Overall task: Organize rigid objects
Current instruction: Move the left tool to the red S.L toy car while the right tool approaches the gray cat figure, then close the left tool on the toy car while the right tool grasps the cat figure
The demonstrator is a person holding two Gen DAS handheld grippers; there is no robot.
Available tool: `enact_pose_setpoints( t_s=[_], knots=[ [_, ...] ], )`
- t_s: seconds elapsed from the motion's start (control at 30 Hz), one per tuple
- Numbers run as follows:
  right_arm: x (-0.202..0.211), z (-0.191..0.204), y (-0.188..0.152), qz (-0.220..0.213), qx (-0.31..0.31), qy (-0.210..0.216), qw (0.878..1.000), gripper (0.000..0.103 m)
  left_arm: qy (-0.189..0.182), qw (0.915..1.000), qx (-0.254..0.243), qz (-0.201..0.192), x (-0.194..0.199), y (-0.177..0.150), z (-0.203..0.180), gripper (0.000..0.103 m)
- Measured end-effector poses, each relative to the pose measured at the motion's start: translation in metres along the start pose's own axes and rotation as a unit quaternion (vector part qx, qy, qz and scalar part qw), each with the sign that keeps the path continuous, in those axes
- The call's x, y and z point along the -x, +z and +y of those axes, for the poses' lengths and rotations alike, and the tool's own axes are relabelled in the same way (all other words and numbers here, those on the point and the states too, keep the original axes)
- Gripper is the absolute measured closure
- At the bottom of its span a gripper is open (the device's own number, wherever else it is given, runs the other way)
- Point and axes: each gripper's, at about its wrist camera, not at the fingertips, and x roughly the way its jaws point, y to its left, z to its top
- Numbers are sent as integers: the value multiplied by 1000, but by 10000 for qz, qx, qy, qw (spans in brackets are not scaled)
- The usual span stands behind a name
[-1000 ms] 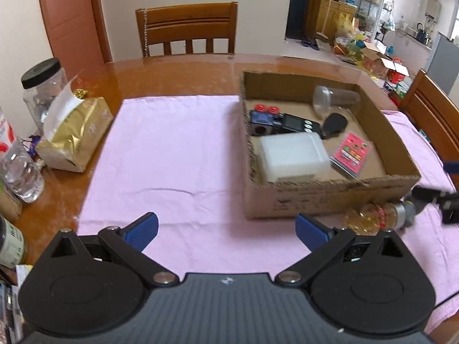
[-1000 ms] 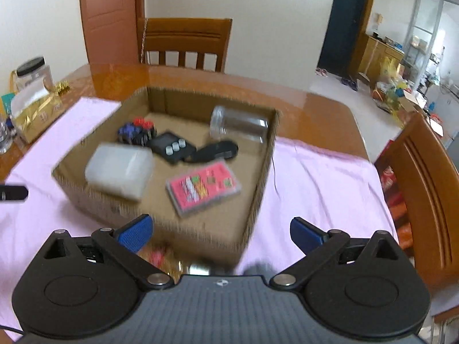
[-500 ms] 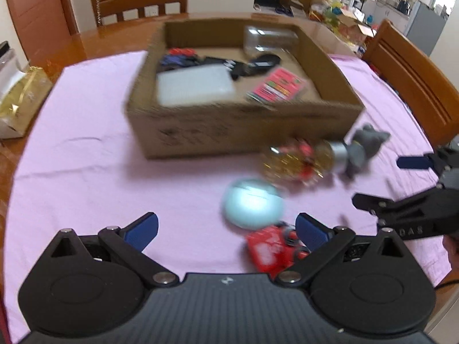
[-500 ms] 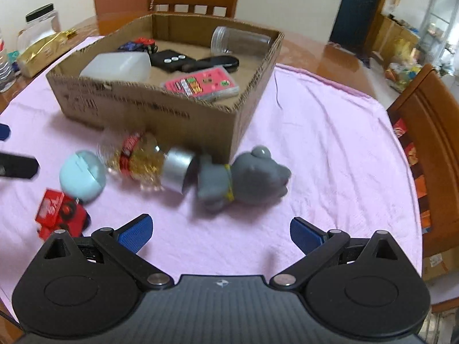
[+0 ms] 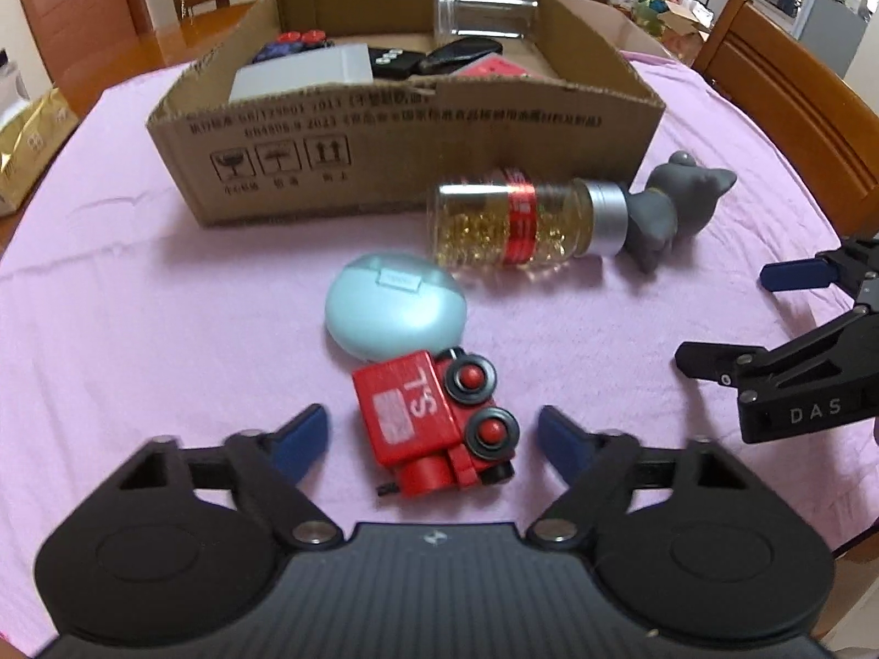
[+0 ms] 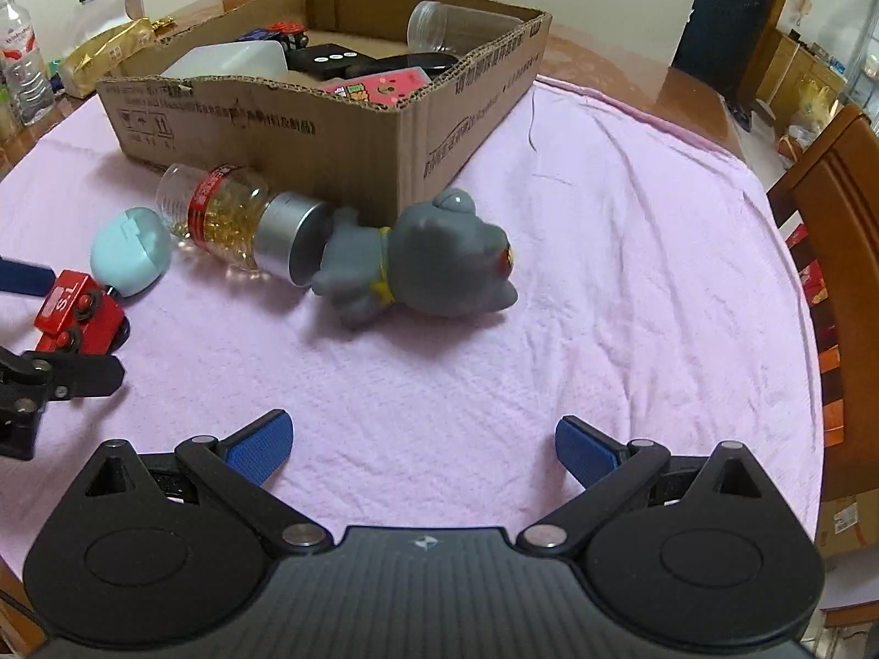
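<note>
Red toy train [image 5: 434, 417] lies sideways beside mint case [image 5: 395, 313].

Pink cloth [image 6: 604, 274], wooden chairs [image 5: 796, 110], gold packet [image 6: 104, 52], water bottle [image 6: 22, 77]

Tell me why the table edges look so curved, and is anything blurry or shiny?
Left wrist view: the fisheye lens bows the pink tablecloth and brown cardboard box outward; the red toy train is sharp, the box print slightly smeared; light glints on the clear jar of golden capsules. Right wrist view: same bulging, dark corners, glare on the bare wooden tabletop; the grey toy cat is crisp.
</note>
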Motion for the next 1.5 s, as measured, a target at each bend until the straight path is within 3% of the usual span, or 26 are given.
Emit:
enact_pose_setpoints(
  t_s=[0.1, 0.17, 0.27, 0.5, 0.93, 1.13, 1.27, 1.5],
  knots=[
    [0, -2, -1, 4, -24, 60, 10000, 0, -3, 9999, -6, -116, 3, 0, -1, 48],
    [0, -2, -1, 0, 1, 77, 10000, 0, -99, 9998, -24, -148, 5, 0, 0, 54],
    [0, -2, -1, 5, 7, 106, 9999, 0, -79, 9999, -27, -114, 6, -2, 6, 54],
    [-1, -4, 1, -12, 135, 138, 9998, 0, 361, 9992, 171, -77, 10, -11, 37, 50],
    [-10, 11, 35, -589, 716, -170, 9956, 0, 419, 9985, 343, -82, 7, -11, 38, 42],
    [-19, 19, 41, -597, 928, -410, 9930, 11, 418, 9986, 334, -54, 6, -10, 38, 40],
    [-17, 19, 45, -629, 833, -314, 9940, 22, 414, 9986, 328, -59, 5, -10, 38, 40],
    [-8, 15, 40, -442, 540, -318, 9971, 24, 402, 9988, 293, -7, 6, -7, 40, 40]
  ],
)
